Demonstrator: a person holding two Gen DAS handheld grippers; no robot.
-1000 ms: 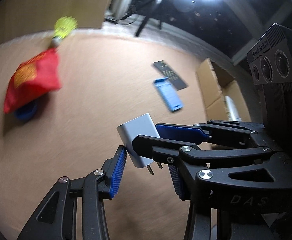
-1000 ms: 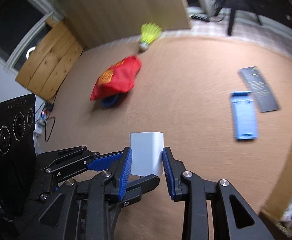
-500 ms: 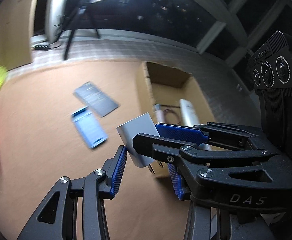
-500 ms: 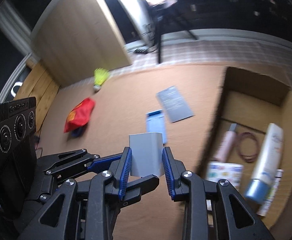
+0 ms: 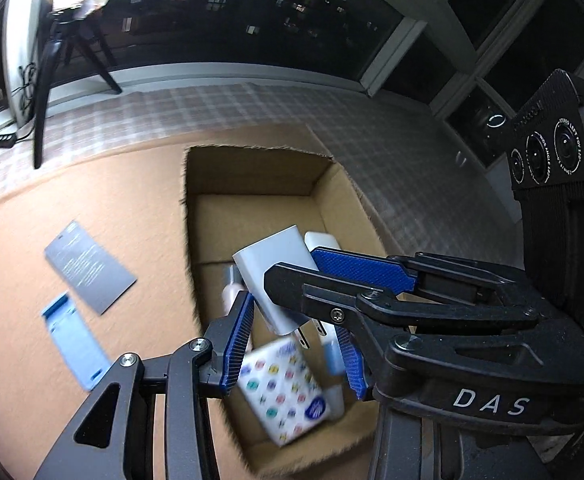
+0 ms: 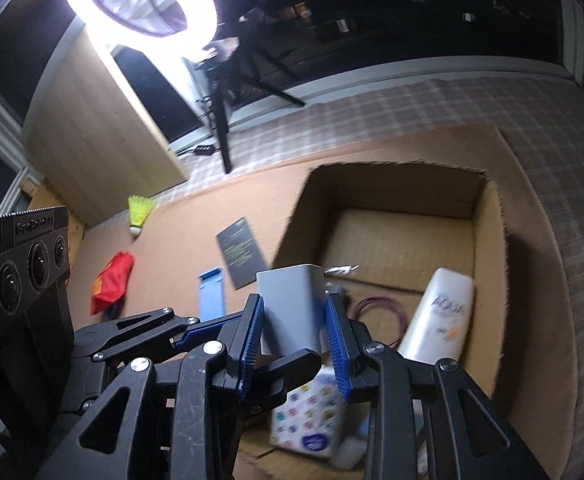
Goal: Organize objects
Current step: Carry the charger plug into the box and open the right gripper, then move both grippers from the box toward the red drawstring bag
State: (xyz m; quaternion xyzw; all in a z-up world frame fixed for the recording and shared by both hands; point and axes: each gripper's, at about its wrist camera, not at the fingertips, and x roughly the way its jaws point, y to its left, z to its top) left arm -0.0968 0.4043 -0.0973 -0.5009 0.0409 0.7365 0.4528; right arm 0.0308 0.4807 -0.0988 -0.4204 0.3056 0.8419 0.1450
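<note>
Your right hand-held gripper (image 6: 293,336), tilted downward, is clamped on the white charger (image 6: 292,304) over the open cardboard box (image 6: 487,248); your left hand-held gripper (image 5: 292,340) flanks it, contact unclear. "DAS" marks one gripper body.

Black claw (image 5: 292,336) linkages, ribbed blue pads (image 6: 333,340), silver screws, "DAS" lettering
</note>
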